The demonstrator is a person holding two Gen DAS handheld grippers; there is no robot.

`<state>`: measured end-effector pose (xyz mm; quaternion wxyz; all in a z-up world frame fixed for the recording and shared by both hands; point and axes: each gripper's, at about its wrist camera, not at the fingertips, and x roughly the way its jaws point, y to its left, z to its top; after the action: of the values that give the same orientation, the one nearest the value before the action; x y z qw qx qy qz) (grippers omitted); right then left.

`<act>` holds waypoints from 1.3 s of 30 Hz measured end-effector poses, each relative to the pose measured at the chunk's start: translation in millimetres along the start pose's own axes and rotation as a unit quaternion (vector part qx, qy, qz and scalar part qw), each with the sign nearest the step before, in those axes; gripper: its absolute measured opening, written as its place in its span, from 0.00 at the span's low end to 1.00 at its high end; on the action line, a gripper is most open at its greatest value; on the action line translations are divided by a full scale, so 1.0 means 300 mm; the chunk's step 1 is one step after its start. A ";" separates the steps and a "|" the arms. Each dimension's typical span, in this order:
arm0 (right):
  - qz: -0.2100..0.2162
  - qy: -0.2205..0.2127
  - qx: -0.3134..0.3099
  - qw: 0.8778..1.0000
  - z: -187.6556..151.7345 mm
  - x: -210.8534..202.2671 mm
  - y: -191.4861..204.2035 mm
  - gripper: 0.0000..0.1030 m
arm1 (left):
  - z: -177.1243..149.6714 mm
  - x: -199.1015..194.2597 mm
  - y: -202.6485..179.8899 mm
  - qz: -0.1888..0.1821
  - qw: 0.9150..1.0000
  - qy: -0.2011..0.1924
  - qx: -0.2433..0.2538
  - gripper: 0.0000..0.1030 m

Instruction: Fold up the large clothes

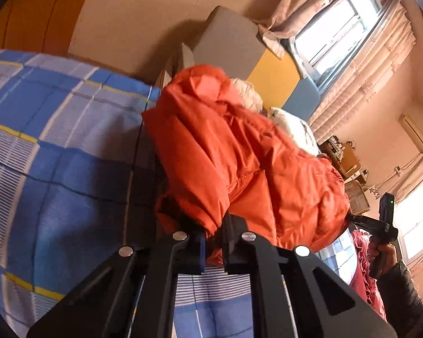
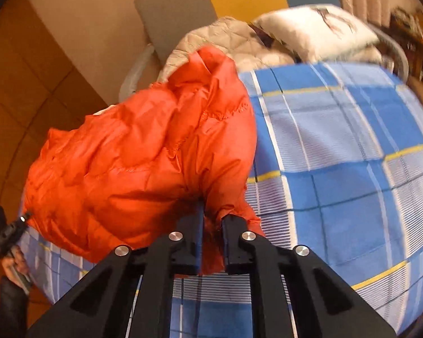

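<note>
You have both grippers clamped on the puffy orange quilted nylon jacket (image 1: 239,152), one at each end of a bunched edge. In the left wrist view your left gripper (image 1: 213,242) sits at the bottom centre, its jaws nearly closed with a wad of orange fabric pinched between them; the jacket rises from there toward the middle of the frame. In the right wrist view your right gripper (image 2: 213,242) is likewise almost closed on a fold of the same jacket, which spreads to the centre left of that frame.

The jacket lies heaped on the blue, white and yellow checked bedsheet (image 1: 56,140), near the edge of the bed, not yet flattened. Gripping two separate points looks like preparation for lifting and spreading it, since padded nylon slumps and slides unless it is held taut from both sides.

At the lower right of the left view you can see your other hand (image 1: 380,253) around the black handle, beside a pink ruffled cloth (image 1: 363,267). A white pillow (image 2: 318,33) and a beige quilted cover (image 2: 225,39) sit at the top of the right view, beyond the jacket, so pull toward the open sheet.
</note>
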<state>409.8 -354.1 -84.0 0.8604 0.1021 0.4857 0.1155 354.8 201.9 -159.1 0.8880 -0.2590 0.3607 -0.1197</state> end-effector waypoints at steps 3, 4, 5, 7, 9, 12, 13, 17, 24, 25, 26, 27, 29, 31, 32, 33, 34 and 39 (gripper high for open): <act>0.006 -0.011 -0.012 1.000 -0.002 -0.076 0.011 0.08 | -0.003 -0.057 -0.021 -0.001 1.000 -0.007 0.008 0.06; 0.008 -0.013 -0.015 1.000 -0.009 -0.099 0.008 0.08 | -0.010 -0.079 -0.027 -0.001 1.000 -0.010 0.011 0.06; 0.009 -0.016 -0.019 1.000 -0.020 -0.127 0.011 0.08 | -0.019 -0.102 -0.034 -0.003 1.000 -0.013 0.012 0.06; 0.009 -0.021 -0.023 0.999 -0.048 -0.172 0.012 0.08 | -0.022 -0.148 -0.044 -0.008 1.000 -0.018 0.012 0.06; 0.011 -0.027 -0.022 0.999 -0.087 -0.223 0.008 0.08 | -0.052 -0.206 -0.056 -0.010 1.000 -0.023 0.015 0.06; 0.012 -0.035 -0.035 0.999 -0.193 -0.322 0.028 0.08 | -0.121 -0.296 -0.081 -0.012 0.999 -0.024 0.021 0.06; 0.012 -0.034 -0.036 0.999 -0.225 -0.339 0.034 0.08 | -0.150 -0.319 -0.084 -0.013 0.999 -0.020 0.023 0.06; 0.014 -0.012 -0.024 1.000 -0.388 -0.360 0.012 0.08 | -0.277 -0.367 -0.077 0.002 0.999 0.012 0.038 0.07; 0.005 0.016 0.013 1.000 -0.501 -0.292 -0.041 0.13 | -0.376 -0.355 -0.035 0.049 0.998 0.032 0.035 0.26; -0.003 0.012 0.013 1.000 -0.495 -0.297 -0.041 0.26 | -0.368 -0.367 -0.029 0.047 0.998 0.026 0.030 0.29; -0.020 0.004 0.009 1.000 -0.485 -0.311 -0.038 0.43 | -0.356 -0.389 -0.029 0.050 0.998 0.014 0.029 0.35; -0.032 -0.007 0.005 0.999 -0.476 -0.331 -0.033 0.50 | -0.343 -0.412 -0.033 0.063 0.997 -0.002 0.035 0.45; -0.049 -0.028 -0.010 0.998 -0.453 -0.373 -0.014 0.52 | -0.317 -0.449 -0.053 0.069 0.996 -0.026 0.050 0.47; -0.065 -0.050 -0.028 0.996 -0.418 -0.409 0.018 0.52 | -0.274 -0.478 -0.077 0.066 0.995 -0.043 0.064 0.47; -0.064 -0.057 -0.038 0.996 -0.397 -0.418 0.042 0.52 | -0.252 -0.480 -0.096 0.060 0.994 -0.049 0.072 0.47; -0.062 -0.062 -0.053 0.995 -0.376 -0.419 0.077 0.52 | -0.239 -0.477 -0.109 0.055 0.994 -0.049 0.078 0.47; -0.060 -0.063 -0.064 0.994 -0.358 -0.412 0.105 0.52 | -0.224 -0.465 -0.129 0.049 0.994 -0.046 0.086 0.47; -0.061 -0.027 -0.112 0.991 -0.271 -0.272 0.235 0.52 | -0.158 -0.316 -0.244 0.038 0.989 -0.003 0.139 0.50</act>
<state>291.8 -306.1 -38.7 0.8846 -0.0218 0.4518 0.1136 252.1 160.8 -92.9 0.9205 -0.1191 0.3472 -0.1340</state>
